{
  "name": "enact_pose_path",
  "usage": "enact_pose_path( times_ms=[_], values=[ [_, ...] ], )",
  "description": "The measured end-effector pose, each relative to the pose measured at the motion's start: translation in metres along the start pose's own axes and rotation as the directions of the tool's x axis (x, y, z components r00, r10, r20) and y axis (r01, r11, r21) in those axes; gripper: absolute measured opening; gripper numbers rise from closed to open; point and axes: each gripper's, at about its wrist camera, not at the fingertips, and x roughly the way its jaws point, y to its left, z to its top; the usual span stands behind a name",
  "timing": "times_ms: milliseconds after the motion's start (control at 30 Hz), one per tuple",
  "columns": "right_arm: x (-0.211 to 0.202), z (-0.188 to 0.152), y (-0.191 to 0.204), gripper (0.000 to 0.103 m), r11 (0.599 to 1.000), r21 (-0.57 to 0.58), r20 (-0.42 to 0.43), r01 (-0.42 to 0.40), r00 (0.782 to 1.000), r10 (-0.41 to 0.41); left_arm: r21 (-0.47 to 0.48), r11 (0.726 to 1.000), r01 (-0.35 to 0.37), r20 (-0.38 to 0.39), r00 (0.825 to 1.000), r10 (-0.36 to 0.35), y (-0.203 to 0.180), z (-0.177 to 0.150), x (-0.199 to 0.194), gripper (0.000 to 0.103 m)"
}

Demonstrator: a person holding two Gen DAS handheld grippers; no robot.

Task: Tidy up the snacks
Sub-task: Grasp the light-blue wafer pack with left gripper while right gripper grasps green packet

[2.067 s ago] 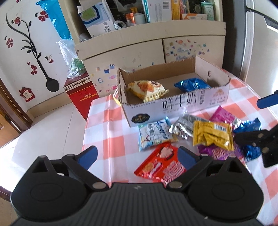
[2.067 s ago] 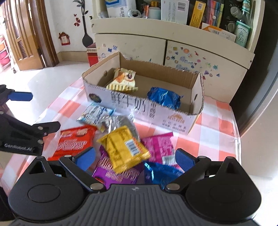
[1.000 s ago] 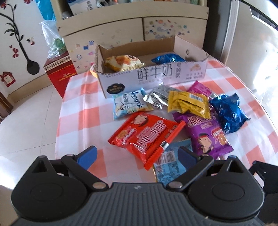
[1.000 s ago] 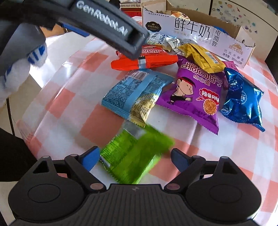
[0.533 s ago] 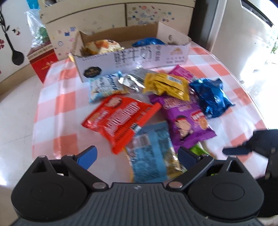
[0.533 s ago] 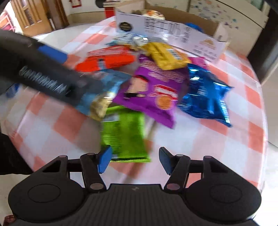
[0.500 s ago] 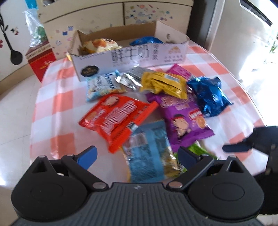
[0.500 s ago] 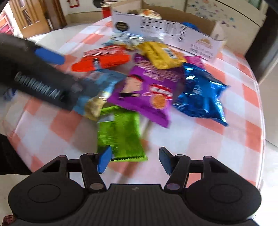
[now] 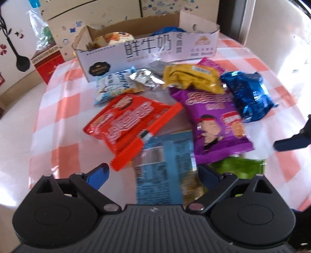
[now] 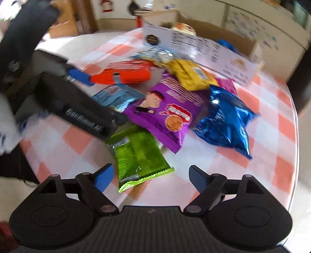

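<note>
Several snack packets lie on the checked tablecloth point(image 9: 58, 109) before a cardboard box point(image 9: 147, 48) holding an orange-yellow packet point(image 9: 114, 38) and a blue one point(image 9: 167, 31). My left gripper point(image 9: 153, 171) is open, its jaws either side of a light blue packet point(image 9: 163, 165); a red packet point(image 9: 130, 118) lies just ahead. My right gripper point(image 10: 149, 175) is open over a green packet point(image 10: 138, 155). A purple packet point(image 10: 167, 112), a shiny blue packet point(image 10: 225, 118) and a yellow packet point(image 10: 190, 74) lie beyond it.
A silver packet point(image 9: 149, 75) and a white-blue packet point(image 9: 114, 85) lie by the box front. A red carton point(image 9: 48, 60) and a cupboard point(image 9: 116, 13) stand beyond the table. The table's right edge point(image 10: 293, 136) runs near the shiny blue packet.
Both grippers have moved forward and lower toward the packets. The right gripper's jaws stand wider apart than half a second ago. The packets have not moved.
</note>
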Motion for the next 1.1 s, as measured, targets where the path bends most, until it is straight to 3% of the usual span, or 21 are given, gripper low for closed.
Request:
enact_pose_path(
  times_ms=[233, 600, 667, 733, 833, 1100],
  values=[
    [0.007, 0.001, 0.008, 0.092, 0.996, -0.076, 0.019, -0.035, 0.999, 0.036, -0.01, 1.0, -0.026, -0.031, 0.999, 0.026, 0.012, -0.009, 0.006, 0.092],
    [0.029, 0.006, 0.015, 0.09, 0.994, -0.112, 0.004, -0.002, 1.0, 0.003, 0.01, 1.0, -0.009, -0.023, 1.0, 0.01, 0.01, -0.012, 0.005, 0.092],
    [0.029, 0.005, 0.016, 0.084, 0.992, -0.126, 0.004, 0.008, 1.0, -0.007, 0.018, 1.0, -0.003, -0.015, 1.0, 0.003, 0.009, -0.013, 0.004, 0.088],
    [0.026, 0.003, 0.019, 0.072, 0.991, -0.132, 0.007, 0.001, 1.0, 0.0, 0.012, 1.0, 0.023, -0.012, 1.0, -0.022, 0.01, -0.014, 0.003, 0.078],
    [0.026, 0.004, 0.018, 0.063, 0.992, -0.126, 0.003, -0.004, 1.0, 0.005, 0.033, 0.998, 0.045, -0.005, 0.999, -0.044, 0.007, -0.016, -0.001, 0.065],
    [0.014, 0.005, 0.022, 0.058, 0.992, -0.123, 0.004, -0.029, 1.0, 0.03, 0.093, 0.995, 0.028, 0.013, 0.999, -0.029, -0.001, -0.02, -0.009, 0.059]
  ],
)
